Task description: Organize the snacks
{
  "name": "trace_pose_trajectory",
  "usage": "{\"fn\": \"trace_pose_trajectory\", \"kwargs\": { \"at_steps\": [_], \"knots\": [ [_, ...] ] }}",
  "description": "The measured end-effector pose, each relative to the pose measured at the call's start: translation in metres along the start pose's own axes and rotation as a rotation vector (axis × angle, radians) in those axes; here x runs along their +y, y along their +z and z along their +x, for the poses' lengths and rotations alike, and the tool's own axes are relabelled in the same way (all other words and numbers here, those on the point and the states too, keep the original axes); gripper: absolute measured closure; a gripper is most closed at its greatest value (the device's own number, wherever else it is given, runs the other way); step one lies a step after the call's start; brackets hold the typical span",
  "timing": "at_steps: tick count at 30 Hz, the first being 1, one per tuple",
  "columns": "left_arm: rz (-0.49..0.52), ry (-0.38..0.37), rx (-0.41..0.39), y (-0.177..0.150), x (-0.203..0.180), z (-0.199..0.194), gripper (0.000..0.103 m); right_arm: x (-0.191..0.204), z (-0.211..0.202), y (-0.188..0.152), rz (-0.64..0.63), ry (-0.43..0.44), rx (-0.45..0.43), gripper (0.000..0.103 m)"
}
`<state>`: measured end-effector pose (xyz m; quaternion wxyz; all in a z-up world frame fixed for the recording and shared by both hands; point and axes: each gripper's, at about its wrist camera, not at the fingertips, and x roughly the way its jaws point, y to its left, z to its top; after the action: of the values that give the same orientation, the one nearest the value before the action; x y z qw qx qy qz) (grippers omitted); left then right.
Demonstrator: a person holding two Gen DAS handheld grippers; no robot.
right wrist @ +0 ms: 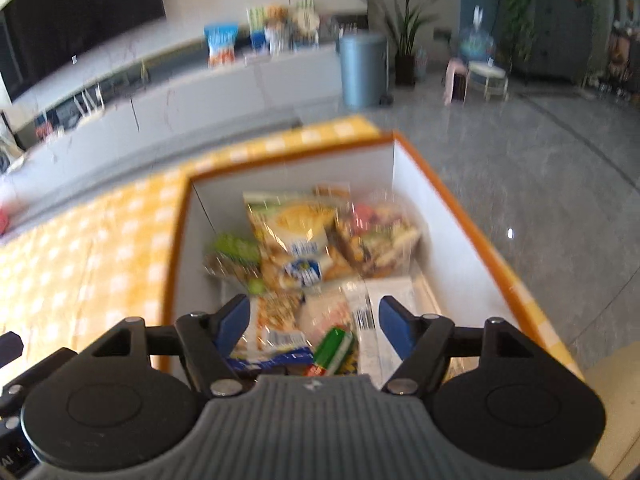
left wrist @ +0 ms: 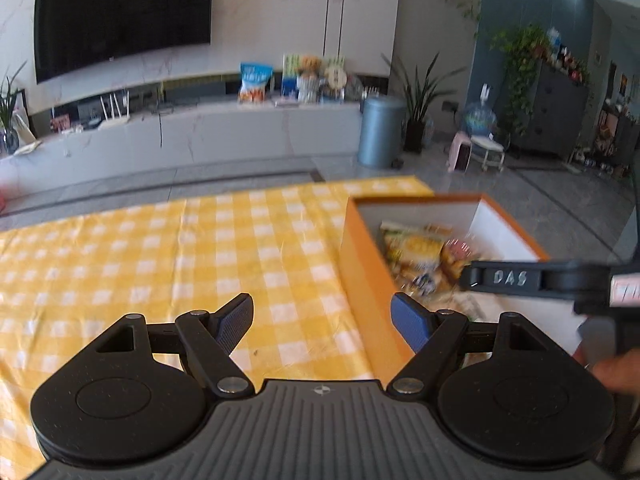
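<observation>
An orange box (right wrist: 182,232) with white inner walls stands on the yellow checked tablecloth (left wrist: 160,256) at the table's right end; it also shows in the left wrist view (left wrist: 362,264). Several snack packets (right wrist: 304,248) lie inside it. My right gripper (right wrist: 312,320) is open and empty, hovering over the box's near end above the packets. My left gripper (left wrist: 322,318) is open and empty over the cloth, its right finger at the box's left wall. The right gripper's black body (left wrist: 520,278) reaches over the box in the left wrist view.
A long white TV bench (left wrist: 200,132) with snack bags (left wrist: 252,84) and a large TV (left wrist: 120,16) stands beyond the table. A blue bin (left wrist: 380,132), plants and a small stool are on the grey floor to the right.
</observation>
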<state>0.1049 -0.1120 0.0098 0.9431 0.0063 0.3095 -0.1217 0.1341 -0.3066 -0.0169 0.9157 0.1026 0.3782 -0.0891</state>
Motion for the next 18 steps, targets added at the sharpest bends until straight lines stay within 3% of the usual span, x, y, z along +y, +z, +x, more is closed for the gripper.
{"fn": "trace_pose_trajectory", "kwargs": {
  "at_steps": [2, 8, 11, 18],
  "knots": [
    [0.003, -0.005, -0.024, 0.001, -0.003, -0.014, 0.011, 0.0, -0.017, -0.007, 0.033, 0.001, -0.067, 0.015],
    [0.008, -0.013, -0.066, -0.003, -0.01, -0.045, 0.011, 0.0, -0.061, -0.044, 0.017, -0.067, -0.131, 0.015],
    [0.024, -0.017, -0.062, -0.012, -0.014, -0.052, 0.011, 0.007, -0.084, -0.072, -0.027, -0.046, -0.184, 0.015],
    [-0.005, 0.015, -0.028, -0.051, -0.008, -0.062, 0.011, 0.02, -0.111, -0.122, -0.078, 0.009, -0.158, 0.015]
  ]
}}
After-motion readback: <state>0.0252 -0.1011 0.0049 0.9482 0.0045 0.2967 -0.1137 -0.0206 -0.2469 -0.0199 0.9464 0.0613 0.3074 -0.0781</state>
